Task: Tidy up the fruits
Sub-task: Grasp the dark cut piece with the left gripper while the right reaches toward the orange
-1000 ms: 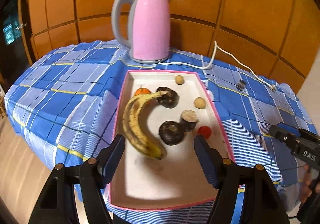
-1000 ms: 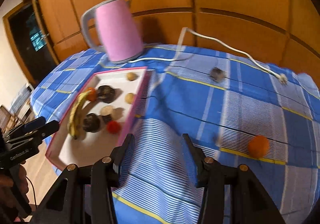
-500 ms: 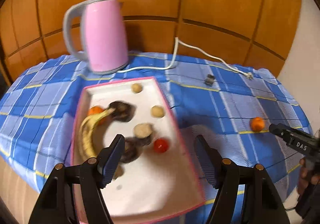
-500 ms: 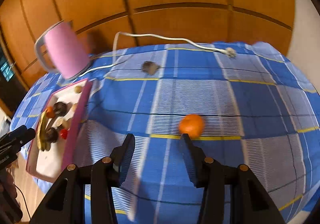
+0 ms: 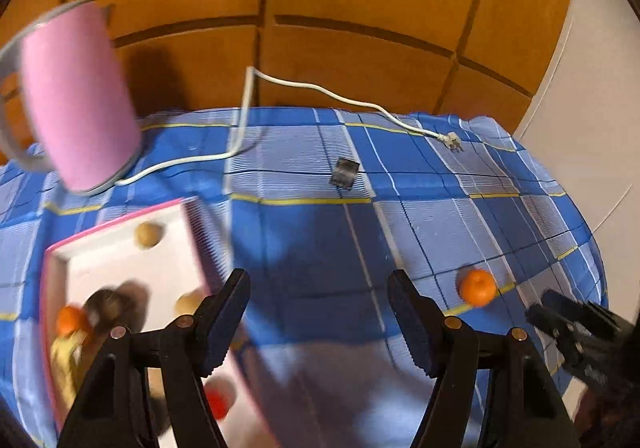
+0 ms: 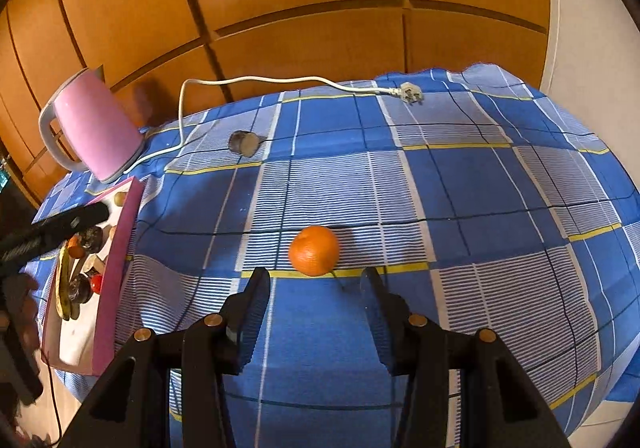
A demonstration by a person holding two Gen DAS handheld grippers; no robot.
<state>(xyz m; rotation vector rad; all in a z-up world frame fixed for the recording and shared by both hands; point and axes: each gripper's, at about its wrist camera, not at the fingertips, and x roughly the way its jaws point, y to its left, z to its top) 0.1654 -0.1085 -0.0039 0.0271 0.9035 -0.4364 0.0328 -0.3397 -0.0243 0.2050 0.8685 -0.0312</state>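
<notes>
The right gripper [image 6: 314, 302] hangs above the table's blue checked cloth [image 6: 460, 207] with its jaws apart and empty, the round orange fruit [image 6: 314, 250] lying on the cloth just beyond their tips. The left gripper [image 5: 319, 318], jaws closing with nothing between them, points at bare cloth beside the pink-rimmed white tray [image 5: 120, 260] of fruit. A pink electric kettle [image 6: 94, 127] stands behind the tray, and a small dark stub-shaped piece [image 6: 244, 143] lies apart near its white cord [image 6: 280, 79].

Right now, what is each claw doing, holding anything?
Left claw: closing, nothing between its jaws.
Right claw: open, empty, just short of the orange.
</notes>
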